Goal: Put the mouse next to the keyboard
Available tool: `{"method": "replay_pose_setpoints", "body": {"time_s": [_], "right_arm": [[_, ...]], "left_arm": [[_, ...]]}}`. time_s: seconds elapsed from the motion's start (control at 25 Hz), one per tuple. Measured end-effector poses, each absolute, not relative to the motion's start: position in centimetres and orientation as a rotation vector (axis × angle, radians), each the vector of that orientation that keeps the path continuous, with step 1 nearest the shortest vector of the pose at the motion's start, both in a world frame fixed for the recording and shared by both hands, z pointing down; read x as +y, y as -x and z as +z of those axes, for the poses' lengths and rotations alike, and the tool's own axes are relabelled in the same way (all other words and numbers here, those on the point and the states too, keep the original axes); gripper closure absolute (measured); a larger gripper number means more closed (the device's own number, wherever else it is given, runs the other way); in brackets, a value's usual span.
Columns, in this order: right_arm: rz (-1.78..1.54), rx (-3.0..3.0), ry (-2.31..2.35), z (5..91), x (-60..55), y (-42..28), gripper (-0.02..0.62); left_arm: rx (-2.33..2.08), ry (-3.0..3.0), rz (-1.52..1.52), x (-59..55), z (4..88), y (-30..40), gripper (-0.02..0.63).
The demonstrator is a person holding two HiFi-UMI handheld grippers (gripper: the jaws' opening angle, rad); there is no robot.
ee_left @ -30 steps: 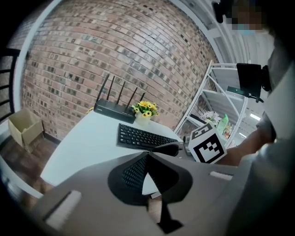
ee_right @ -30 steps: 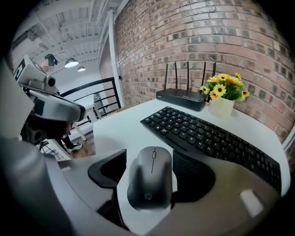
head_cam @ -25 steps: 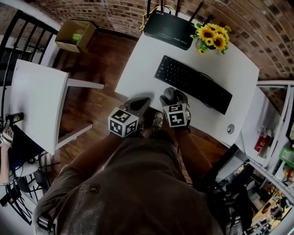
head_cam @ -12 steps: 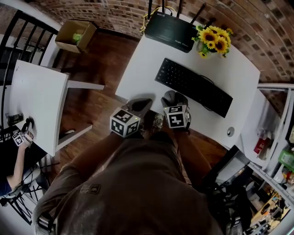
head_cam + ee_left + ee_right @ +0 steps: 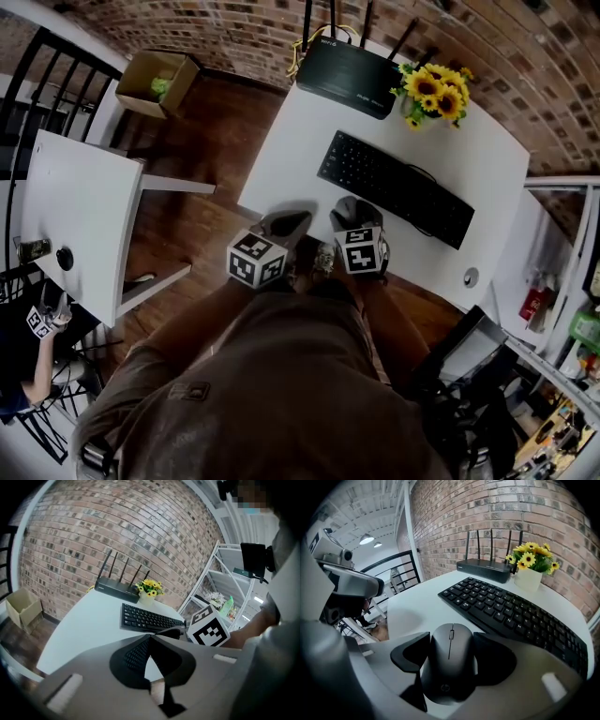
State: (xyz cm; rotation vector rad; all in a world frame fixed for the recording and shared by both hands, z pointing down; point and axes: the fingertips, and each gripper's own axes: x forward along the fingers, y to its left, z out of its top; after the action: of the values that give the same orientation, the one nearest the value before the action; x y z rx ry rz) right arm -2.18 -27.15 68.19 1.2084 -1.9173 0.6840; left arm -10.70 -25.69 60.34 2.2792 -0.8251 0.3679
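Note:
A black mouse lies on the white table, just in front of the black keyboard. My right gripper points down at it. Its jaws have just been closing, and their pads now touch the mouse on both sides. My left gripper hovers to the left, near the table's front edge. It is shut, with its tips together and nothing between them. In the head view the keyboard runs diagonally across the table's middle.
A black router and a pot of sunflowers stand at the table's far edge. A small round object lies at the near right. A second white table and a cardboard box are on the left.
Neither gripper has shifted on the table. The head view has drifted a little, and a person at the far left edge has moved.

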Motion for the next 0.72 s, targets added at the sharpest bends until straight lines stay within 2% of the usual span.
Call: {"method": "replay_pose_setpoints", "body": {"time_s": [0.72], "right_arm": [[0.613, -2.001, -1.350, 64.8, -28.7, 1.6, 0.295]], "left_arm": [[-0.801, -2.352, 0.379, -27.4, 59.0, 10.5, 0.614]]}}
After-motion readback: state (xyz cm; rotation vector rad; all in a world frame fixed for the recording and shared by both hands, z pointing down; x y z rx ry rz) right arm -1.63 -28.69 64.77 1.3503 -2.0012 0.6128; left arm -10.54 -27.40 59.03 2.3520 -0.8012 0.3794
